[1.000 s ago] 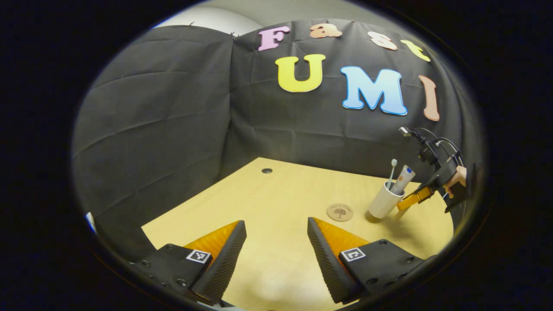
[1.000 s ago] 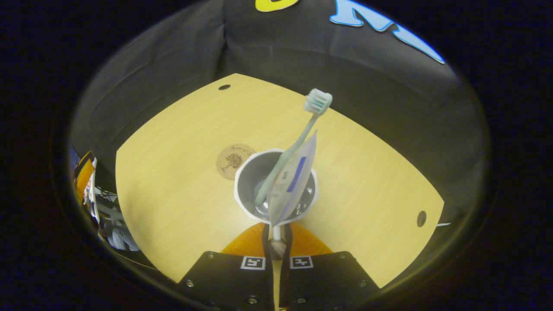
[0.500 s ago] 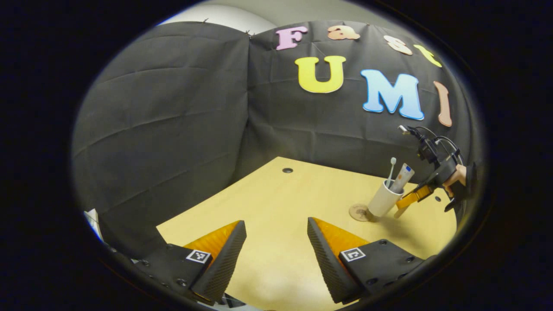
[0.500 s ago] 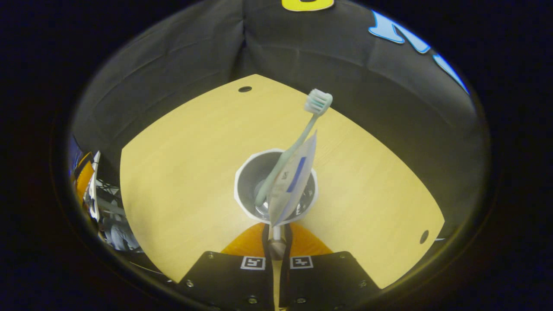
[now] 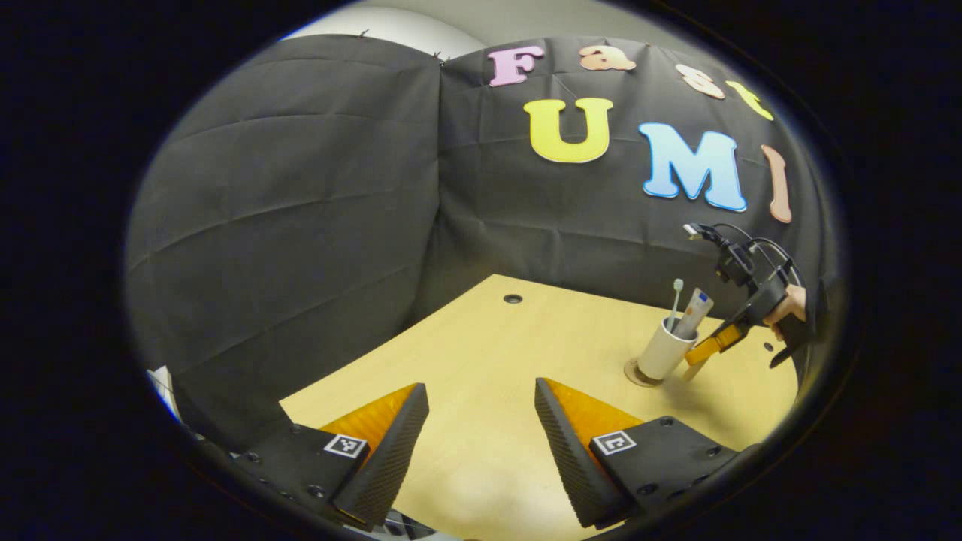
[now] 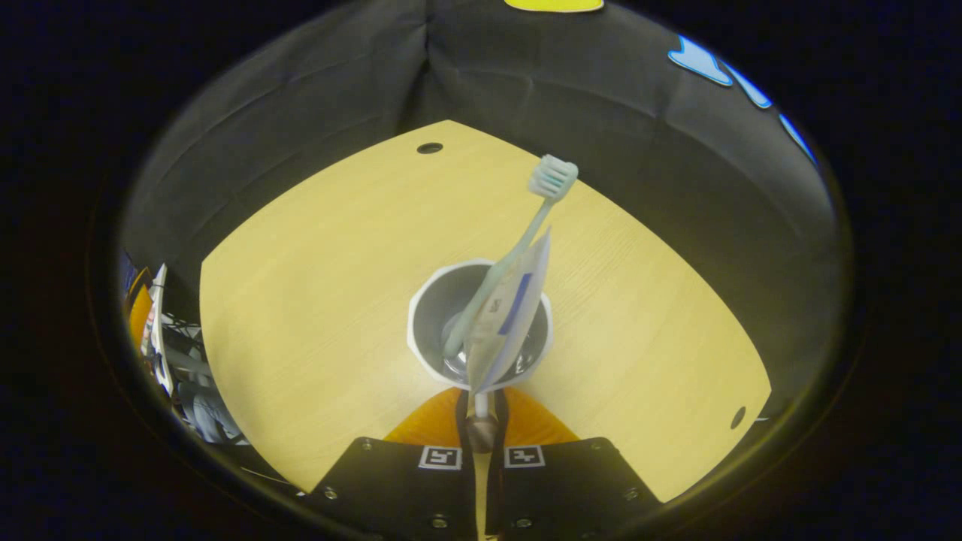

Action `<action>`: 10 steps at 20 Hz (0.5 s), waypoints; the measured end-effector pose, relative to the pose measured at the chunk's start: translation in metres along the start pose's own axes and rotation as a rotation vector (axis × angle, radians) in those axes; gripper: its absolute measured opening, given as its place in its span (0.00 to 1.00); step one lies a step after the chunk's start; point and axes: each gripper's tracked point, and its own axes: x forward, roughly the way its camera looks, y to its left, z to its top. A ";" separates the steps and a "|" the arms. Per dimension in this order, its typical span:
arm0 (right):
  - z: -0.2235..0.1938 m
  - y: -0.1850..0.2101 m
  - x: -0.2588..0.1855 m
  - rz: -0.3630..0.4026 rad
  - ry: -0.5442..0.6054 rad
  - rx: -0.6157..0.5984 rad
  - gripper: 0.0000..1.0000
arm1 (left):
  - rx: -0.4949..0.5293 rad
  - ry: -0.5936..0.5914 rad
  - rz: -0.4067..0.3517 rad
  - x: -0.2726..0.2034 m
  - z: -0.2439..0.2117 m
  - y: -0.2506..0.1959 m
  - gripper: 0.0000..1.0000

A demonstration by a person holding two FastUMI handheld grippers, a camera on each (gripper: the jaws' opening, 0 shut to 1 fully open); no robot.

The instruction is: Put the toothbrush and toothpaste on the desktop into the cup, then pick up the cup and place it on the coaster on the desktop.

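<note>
A white cup (image 5: 661,353) leans slightly over the round wooden coaster (image 5: 633,373) at the table's right; I cannot tell whether it rests on it. A pale green toothbrush (image 5: 676,299) and a toothpaste tube (image 5: 694,309) stick out of the cup. My right gripper (image 5: 705,352), held by a hand (image 5: 788,303), is shut on the cup's rim. In the right gripper view, the right gripper (image 6: 481,402) pinches the near wall of the cup (image 6: 422,300), with the toothbrush (image 6: 543,197) and toothpaste (image 6: 512,312) inside; the cup hides the coaster. My left gripper (image 5: 481,421) hovers open over the near table.
The light wooden table (image 5: 488,353) has a cable hole (image 5: 512,298) near the back wall; the right gripper view shows this hole (image 6: 430,148) and another hole (image 6: 738,417) by the right edge. Beyond the table's left edge lies some clutter (image 6: 161,338).
My right gripper has carried the cup leftward until it sits over the coaster, which is now hidden beneath it in the right gripper view. The left gripper stays open.
</note>
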 end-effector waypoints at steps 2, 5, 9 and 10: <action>0.000 -0.002 0.003 -0.012 0.013 0.016 0.06 | 0.002 -0.004 -0.008 0.003 0.003 -0.003 0.93; 0.000 -0.002 0.002 -0.014 0.024 0.031 0.06 | 0.007 -0.008 -0.023 0.006 0.004 -0.007 0.92; -0.003 -0.005 0.004 -0.027 0.054 0.011 0.06 | 0.022 -0.007 -0.042 0.007 0.006 -0.015 0.92; -0.003 -0.006 0.000 -0.029 0.063 0.003 0.06 | 0.023 -0.007 -0.044 0.008 0.006 -0.017 0.92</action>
